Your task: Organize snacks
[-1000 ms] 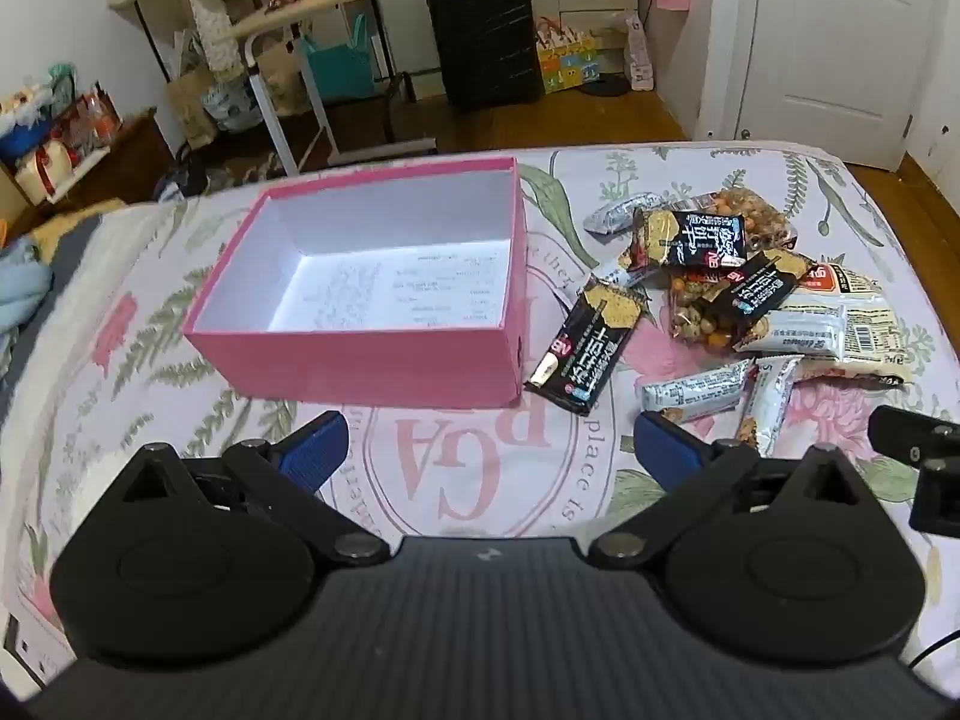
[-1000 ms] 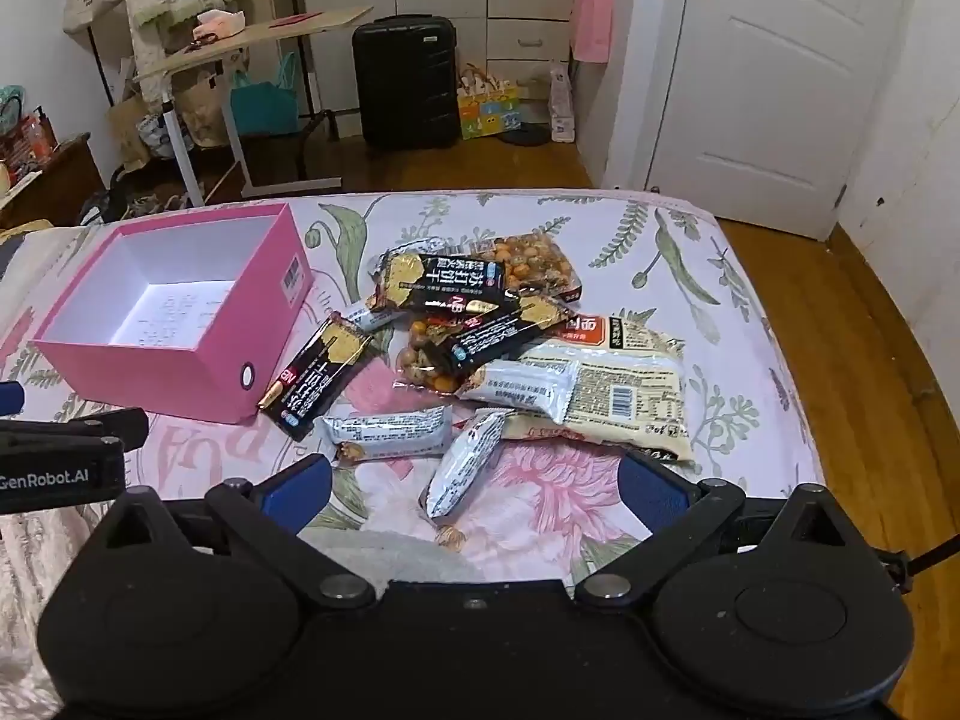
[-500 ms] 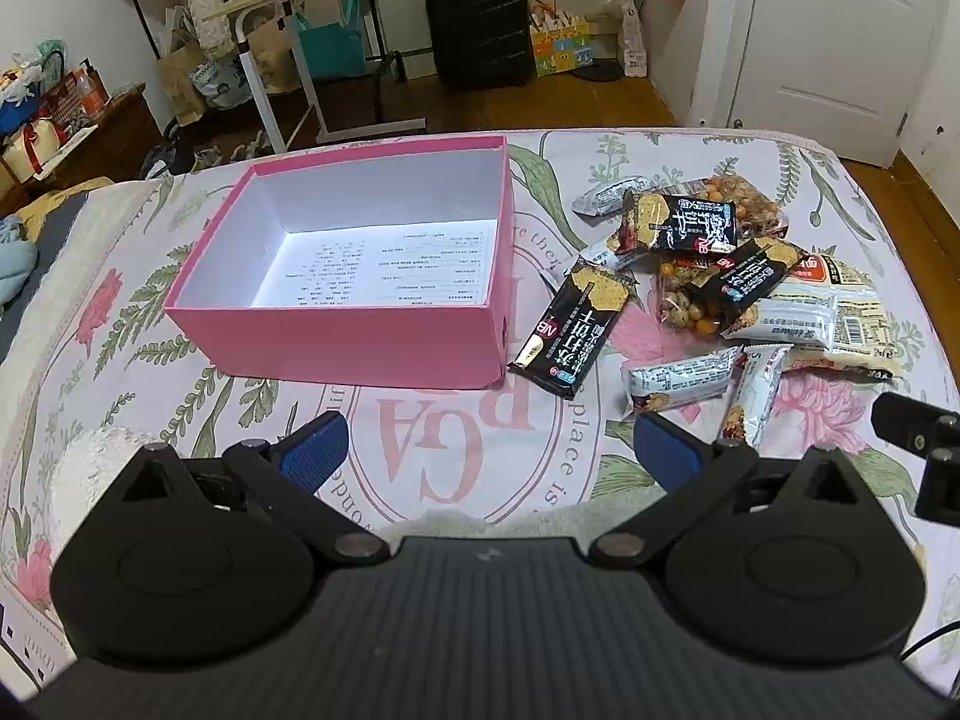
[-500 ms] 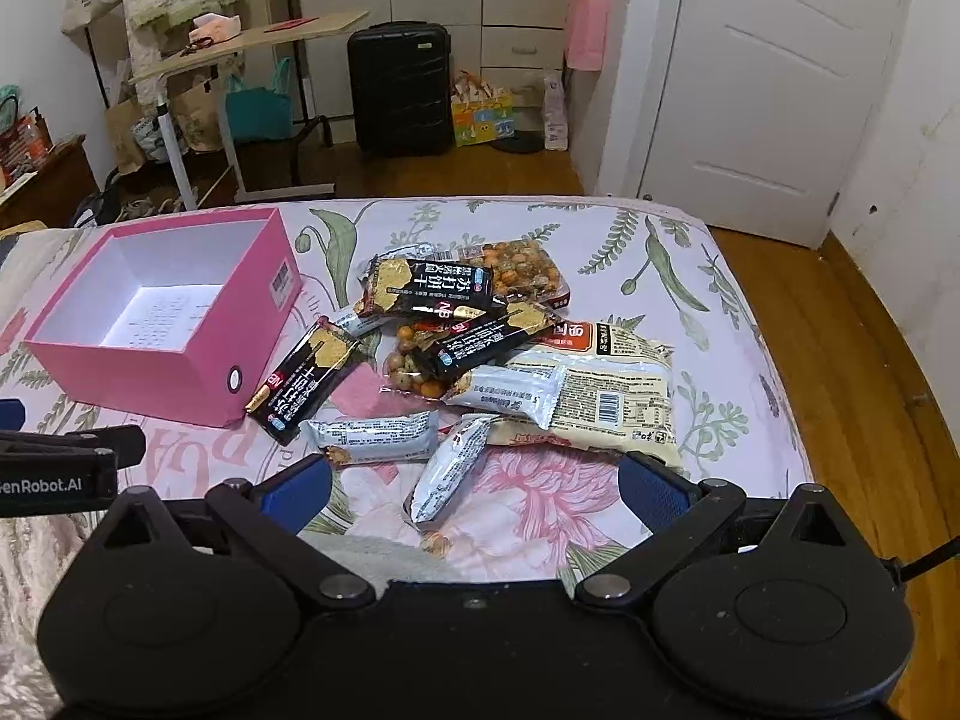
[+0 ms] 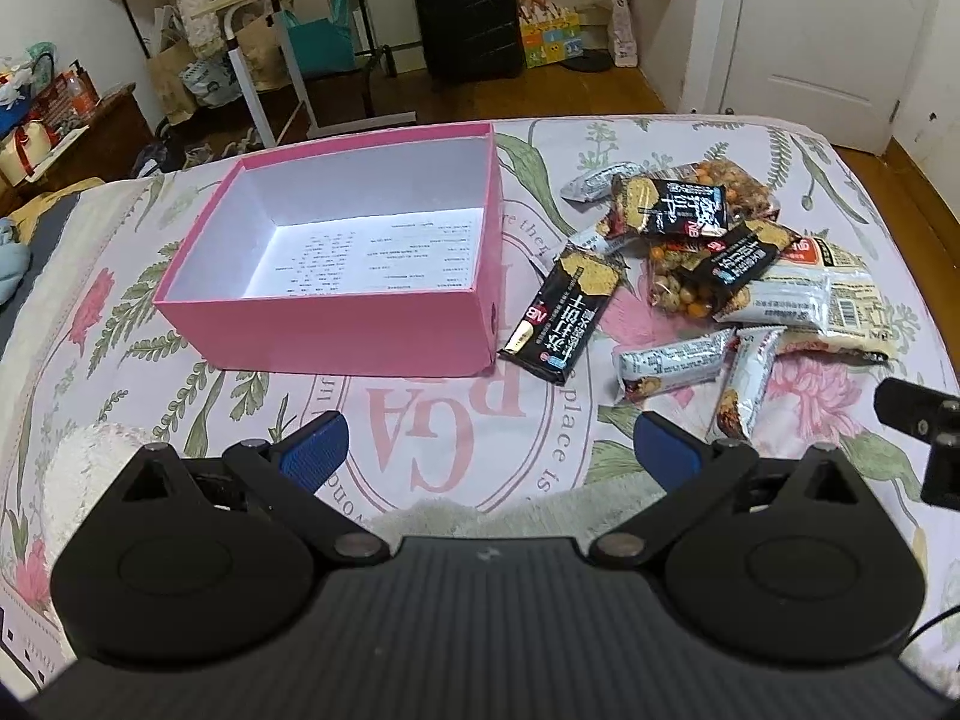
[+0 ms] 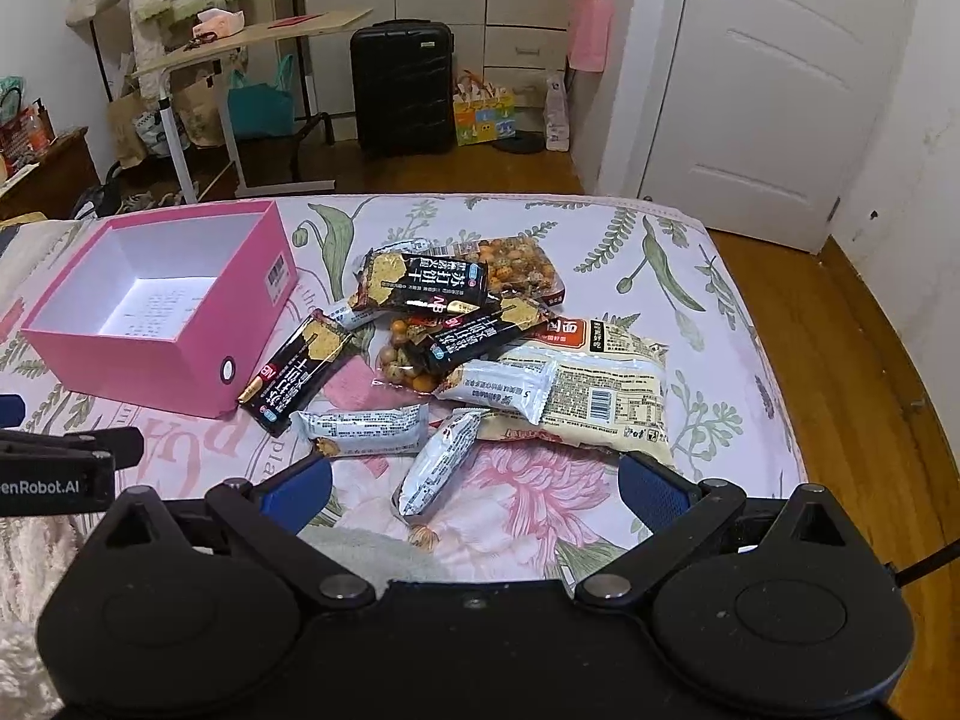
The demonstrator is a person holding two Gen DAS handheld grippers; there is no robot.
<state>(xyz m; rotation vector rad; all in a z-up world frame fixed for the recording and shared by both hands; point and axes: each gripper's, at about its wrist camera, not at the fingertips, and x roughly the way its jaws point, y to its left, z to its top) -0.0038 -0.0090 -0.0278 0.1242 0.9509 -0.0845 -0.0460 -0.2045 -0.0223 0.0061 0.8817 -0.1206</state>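
Note:
An open pink box [image 5: 336, 330] [image 6: 162, 369] with a white printed floor sits on the floral bedspread, nothing inside it. To its right lies a pile of snacks: a black cracker pack [image 5: 561, 321] [image 6: 297, 372] beside the box corner, more black packs [image 6: 423, 282], a bag of coated nuts [image 6: 516, 267], silver bars [image 5: 669, 363] [image 6: 363, 429] and a large pale packet [image 6: 600, 396]. My left gripper [image 5: 489, 450] hovers open in front of the box. My right gripper [image 6: 474, 489] hangs open just short of a silver bar [image 6: 438, 468].
The bed's far edge [image 6: 480, 201] drops to a wooden floor. Beyond stand a black suitcase [image 6: 402, 87], a rolling desk [image 6: 240, 48] and a white door [image 6: 774, 78]. A fluffy white blanket [image 5: 90, 468] lies near my left gripper.
Both grippers have drawn back and risen slightly, so box and snacks sit farther up the frames. Nothing on the bed has moved and both stay open.

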